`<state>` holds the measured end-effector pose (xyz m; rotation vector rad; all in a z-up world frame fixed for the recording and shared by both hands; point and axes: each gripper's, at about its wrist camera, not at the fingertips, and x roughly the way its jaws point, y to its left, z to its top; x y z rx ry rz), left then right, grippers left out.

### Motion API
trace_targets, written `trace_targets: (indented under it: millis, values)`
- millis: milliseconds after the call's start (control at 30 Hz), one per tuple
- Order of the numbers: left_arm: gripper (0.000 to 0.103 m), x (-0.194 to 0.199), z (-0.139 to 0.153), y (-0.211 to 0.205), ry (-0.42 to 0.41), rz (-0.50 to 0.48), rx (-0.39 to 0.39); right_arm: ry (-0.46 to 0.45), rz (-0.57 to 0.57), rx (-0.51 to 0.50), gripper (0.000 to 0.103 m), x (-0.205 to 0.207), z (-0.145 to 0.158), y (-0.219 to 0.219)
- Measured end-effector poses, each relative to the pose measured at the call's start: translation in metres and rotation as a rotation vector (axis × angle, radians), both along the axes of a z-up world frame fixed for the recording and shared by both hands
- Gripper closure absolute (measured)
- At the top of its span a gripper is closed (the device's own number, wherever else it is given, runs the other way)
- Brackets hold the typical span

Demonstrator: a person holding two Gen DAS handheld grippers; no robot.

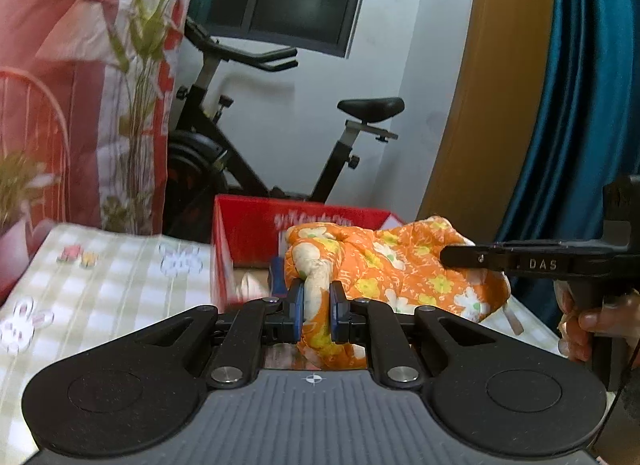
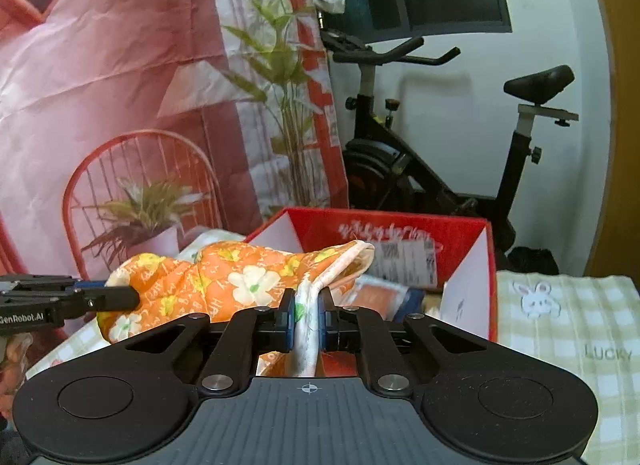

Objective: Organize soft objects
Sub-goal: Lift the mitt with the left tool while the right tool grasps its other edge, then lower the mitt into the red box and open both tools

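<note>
- You hold the orange flowered cloth point(image 1: 384, 269) between both tools, raised in front of the open red box point(image 1: 256, 225) that stands on the checked table cover point(image 1: 100, 265).
- Your left gripper point(image 1: 318, 307) is clamped narrow on a bunched, pale-edged fold of it.
- Your right gripper point(image 2: 307, 315) pinches the white hem, jaws nearly together on the fabric.
- To do this step well, I judge you should keep both grips firm and the cloth taut between them, carry it over the box's near wall, then lower before letting go.
- Watch the slack hanging below the left jaws; it could snag on the box rim.
- Both tools point slightly downward, side by side; a hand point(image 1: 592, 325) grips the right tool's handle at the left view's edge.
</note>
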<state>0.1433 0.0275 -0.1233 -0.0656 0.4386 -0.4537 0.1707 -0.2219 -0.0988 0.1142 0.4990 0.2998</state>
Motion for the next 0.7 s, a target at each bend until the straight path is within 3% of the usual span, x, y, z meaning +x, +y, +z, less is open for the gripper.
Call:
trace_targets:
  millis: [200,333,500,700]
  values:
    - [0.09,0.05,0.013,-0.024,-0.035,0.006,0.076,-0.027,-0.028,-0.085,0.093,0.052,0.009,-0.01]
    - [0.09,0.082,0.013,-0.04,-0.014,0.015,0.118,-0.023,-0.044,-0.139,0.093,0.087,0.001,-0.011]
    - [0.09,0.121,0.003,-0.05,0.051,0.025,0.16,0.043,-0.052,-0.166,0.093,0.13,-0.015,-0.013]
    - [0.089,0.16,-0.012,-0.046,0.153,0.035,0.15,0.176,-0.056,-0.231,0.093,0.173,-0.038,-0.01]
